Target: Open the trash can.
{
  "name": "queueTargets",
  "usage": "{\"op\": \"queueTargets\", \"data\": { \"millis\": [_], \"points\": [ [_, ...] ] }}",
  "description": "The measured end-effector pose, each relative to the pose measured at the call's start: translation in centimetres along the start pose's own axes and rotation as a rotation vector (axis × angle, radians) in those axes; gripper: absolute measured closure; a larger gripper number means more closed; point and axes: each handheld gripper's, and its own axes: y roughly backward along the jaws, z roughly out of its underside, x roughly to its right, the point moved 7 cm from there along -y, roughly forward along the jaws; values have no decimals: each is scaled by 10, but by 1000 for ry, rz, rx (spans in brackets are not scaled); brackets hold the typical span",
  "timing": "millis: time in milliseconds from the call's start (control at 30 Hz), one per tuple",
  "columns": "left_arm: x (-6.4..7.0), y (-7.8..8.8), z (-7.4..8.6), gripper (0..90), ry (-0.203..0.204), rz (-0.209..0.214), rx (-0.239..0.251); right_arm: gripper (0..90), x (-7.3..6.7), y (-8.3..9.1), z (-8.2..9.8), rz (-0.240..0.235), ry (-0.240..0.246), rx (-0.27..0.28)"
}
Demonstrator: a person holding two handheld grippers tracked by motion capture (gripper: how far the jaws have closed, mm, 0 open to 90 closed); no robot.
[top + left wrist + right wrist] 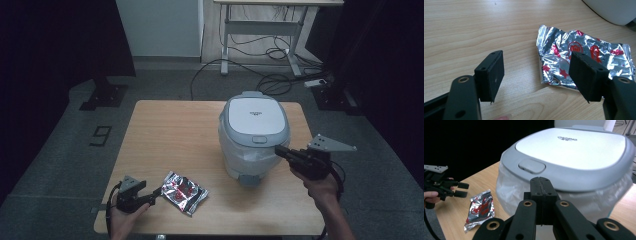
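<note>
The right gripper (281, 150), fingers pressed together on nothing, is raised toward the bin lid's button (532, 166), likely to press it, while the left gripper's (537, 75) fingers are kept spread just short of the foil packet (584, 57) on the tabletop (170, 135).

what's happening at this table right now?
A person works a handheld gripper in each hand at a wooden table. The left gripper is open, low over the table, with a crinkled foil packet lying just ahead of its jaws, not yet gripped. The right gripper is shut with nothing between its jaws, held in front of a grey-lidded rice cooker, near the lid's release button. The lid is down.
</note>
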Motion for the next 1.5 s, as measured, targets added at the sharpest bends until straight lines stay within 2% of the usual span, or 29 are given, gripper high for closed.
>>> {"op": "queueTargets", "data": {
  "millis": [267, 933, 1033, 1200, 1500],
  "points": [
    [1, -1, 0, 287, -3, 6, -4, 899, 0, -15, -14, -15, 3, -5],
    [0, -2, 2, 297, -2, 5, -12, 898, -7, -45, -28, -36, 20, -25],
    [-1, -1, 2, 297, 0, 5, -14, 898, -7, -47, -28, -41, 24, -19],
    [-1, -1, 2, 297, 2, 6, -14, 900, -8, -47, -26, -34, 56, -4],
    [0, -2, 2, 297, 0, 8, -19, 900, -10, -46, -23, -28, 74, 13]
  ]
}}
